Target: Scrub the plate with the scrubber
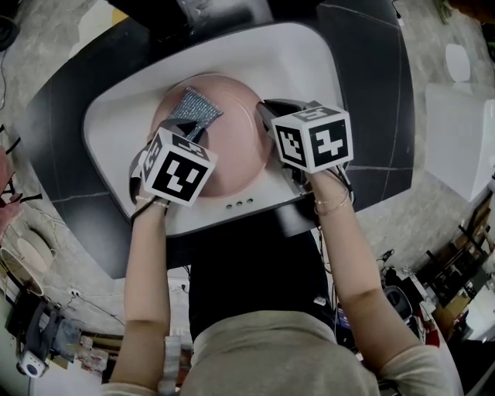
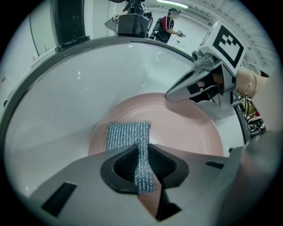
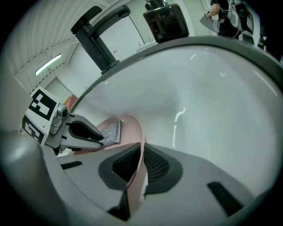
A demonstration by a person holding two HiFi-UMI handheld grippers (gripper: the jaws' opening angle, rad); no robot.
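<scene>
your white sink (image 1: pixel 302 62) sits in a black counter (image 1: pixel 371 100). your left gripper (image 2: pixel 143 165) is clamped on the scrubber (image 2: pixel 126 134), your right gripper (image 3: pixel 136 167) on the plate (image 2: pixel 185 132) rim.

The scrubber (image 1: pixel 194 108) lies on the plate (image 1: pixel 236 138) inside the sink (image 1: pixel 309 62).

a lab or workshop fitted with a mock washstand: a white sink (image 1: pixel 309 62) set in a dark counter (image 1: pixel 375 100), a black tap (image 3: pixel 95 42) behind the sink, cables and gear (image 1: pixel 402 290) on the floor below it, a person (image 2: pixel 167 27) standing beyond it under strip lights (image 2: pixel 179 5).
</scene>
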